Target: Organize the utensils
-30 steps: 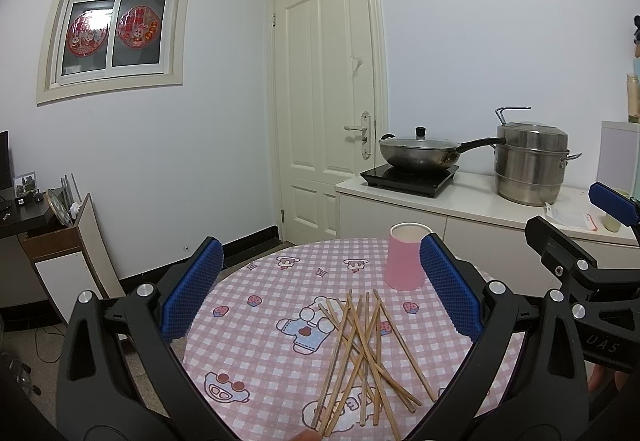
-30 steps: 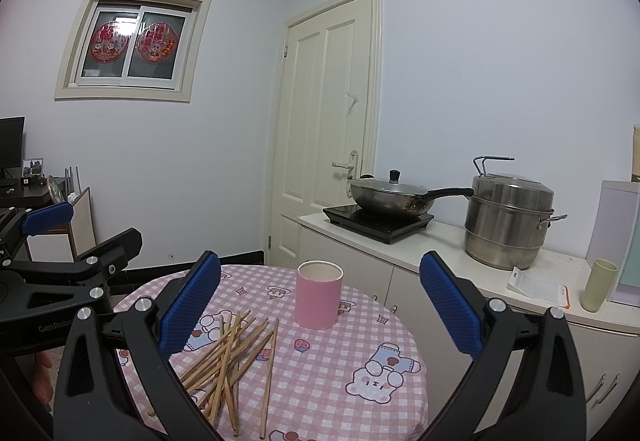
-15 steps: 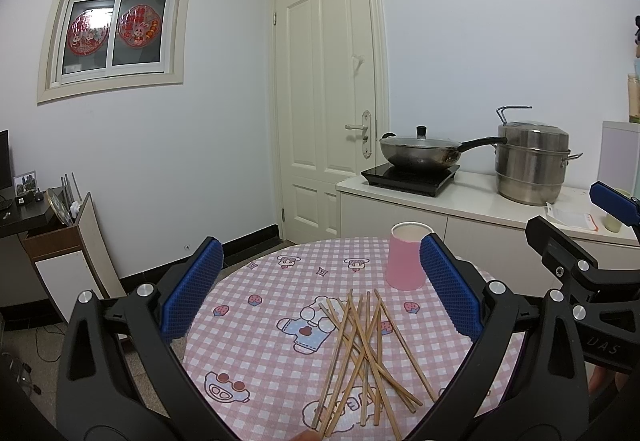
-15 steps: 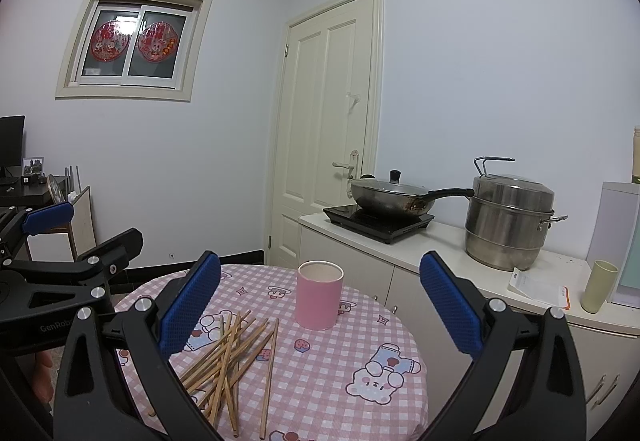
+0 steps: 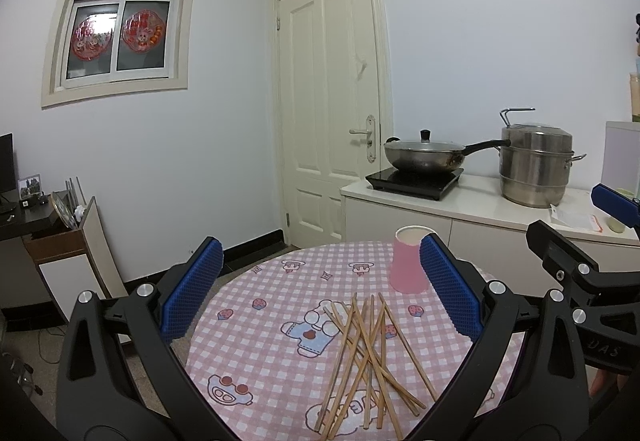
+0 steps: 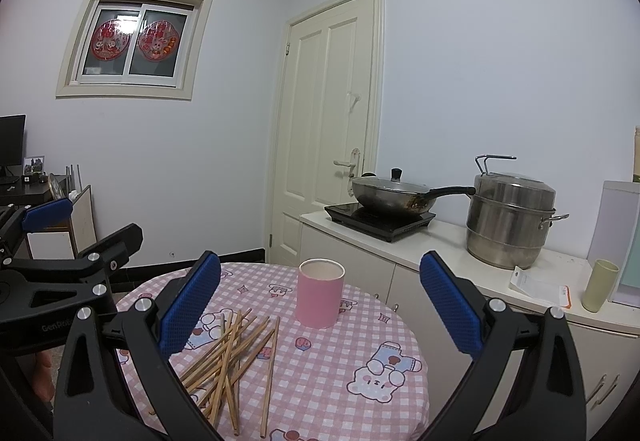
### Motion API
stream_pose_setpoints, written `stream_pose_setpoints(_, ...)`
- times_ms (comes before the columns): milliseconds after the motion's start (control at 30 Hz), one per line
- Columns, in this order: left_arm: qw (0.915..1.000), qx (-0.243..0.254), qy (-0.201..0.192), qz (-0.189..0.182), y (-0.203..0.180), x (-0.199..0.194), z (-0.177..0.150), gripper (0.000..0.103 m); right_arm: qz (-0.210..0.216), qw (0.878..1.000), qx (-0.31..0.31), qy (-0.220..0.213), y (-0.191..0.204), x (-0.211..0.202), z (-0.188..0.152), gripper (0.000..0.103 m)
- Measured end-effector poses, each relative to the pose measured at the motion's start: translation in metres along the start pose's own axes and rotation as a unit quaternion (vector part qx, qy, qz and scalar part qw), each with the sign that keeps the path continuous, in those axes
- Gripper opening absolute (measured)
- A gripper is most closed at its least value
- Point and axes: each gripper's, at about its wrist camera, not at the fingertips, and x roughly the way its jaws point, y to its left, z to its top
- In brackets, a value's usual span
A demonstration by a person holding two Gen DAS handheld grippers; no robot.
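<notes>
Several wooden chopsticks [image 5: 366, 357] [image 6: 230, 357] lie in a loose crossed pile on the round table with a pink checked cloth [image 5: 272, 333] [image 6: 340, 369]. A pink cup [image 5: 409, 261] [image 6: 320, 293] stands upright behind the pile, its mouth open and nothing showing in it. My left gripper [image 5: 320, 293] hovers above the table's near edge, open, with nothing between its blue pads. My right gripper [image 6: 320, 305] is also open and held above the table, to the right of the pile. Each gripper shows at the side of the other's view.
A white counter [image 6: 448, 253] runs behind the table on the right with an induction hob, a lidded wok [image 6: 394, 195], a steel steamer pot [image 6: 510, 215] and a green cup [image 6: 599, 284]. A closed door [image 5: 332, 145] is behind. A low cabinet [image 5: 60, 261] stands at the left.
Almost nothing differs; both grippers stay open and the views shift only slightly. The chopsticks and the cup have not moved.
</notes>
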Motion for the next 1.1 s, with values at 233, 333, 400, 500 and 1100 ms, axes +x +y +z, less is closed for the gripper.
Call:
stream_pose_setpoints(233,1.0,-0.001,0.002,0.001,0.0005,-0.0013,0.0009,0.097,0.001,1.0,-0.001,0.0,0.0011,-0.0004,-0.0007,0.096)
stream_pose_setpoints(333,1.0,-0.001,0.002,0.001,-0.0003,-0.001,0.0015,0.097,0.001,1.0,-0.001,0.0,0.0001,0.001,-0.0002,0.096)
stream_pose_setpoints(400,1.0,-0.001,0.002,0.001,-0.0005,-0.0007,0.0016,0.097,0.001,1.0,-0.001,0.001,0.0001,0.0011,-0.0002,0.096)
stream_pose_setpoints(500,1.0,-0.002,0.002,0.001,-0.0006,-0.0009,0.0016,0.097,0.0,1.0,-0.001,0.001,0.0001,0.0003,-0.0005,0.096)
stream_pose_setpoints(1100,1.0,-0.002,0.005,0.0,-0.0014,-0.001,0.0013,0.097,0.0,1.0,-0.002,0.003,0.0,0.0,-0.0009,0.096)
